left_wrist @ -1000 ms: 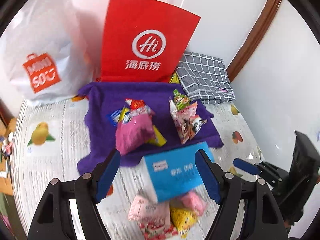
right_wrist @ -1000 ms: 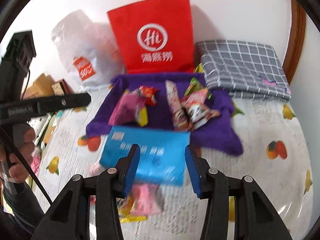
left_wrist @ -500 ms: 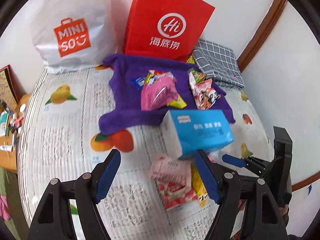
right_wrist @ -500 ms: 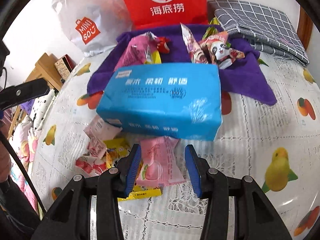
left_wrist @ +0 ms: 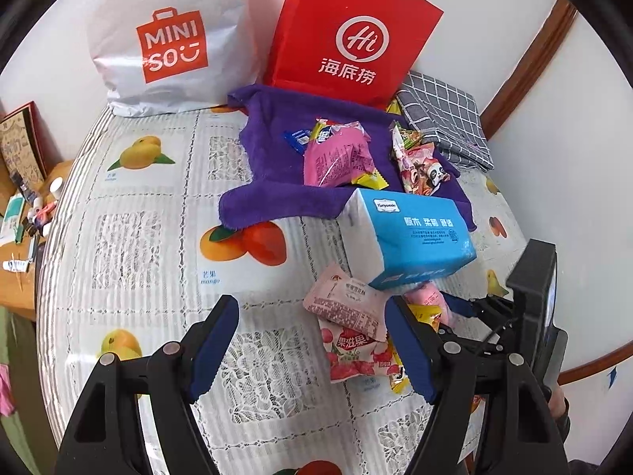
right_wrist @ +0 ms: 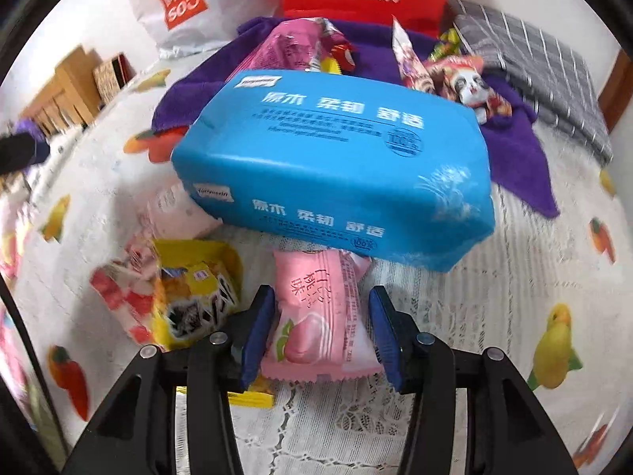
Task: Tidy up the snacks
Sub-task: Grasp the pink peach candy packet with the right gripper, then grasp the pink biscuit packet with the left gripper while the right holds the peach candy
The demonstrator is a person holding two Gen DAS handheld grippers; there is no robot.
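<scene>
- Two grippers are over the table, and the right gripper (right_wrist: 321,330) is at the pick-up step: its jaws have just been closing around a pink peach snack packet (right_wrist: 318,316), pads not yet clearly pressing it.
- That packet lies just in front of the blue tissue pack (right_wrist: 336,174), one end tucked under it, long axis pointing toward the pack.
- Next, I'd judge, squeeze and draw it clear.
- The left gripper (left_wrist: 312,340) hangs open and empty.
</scene>
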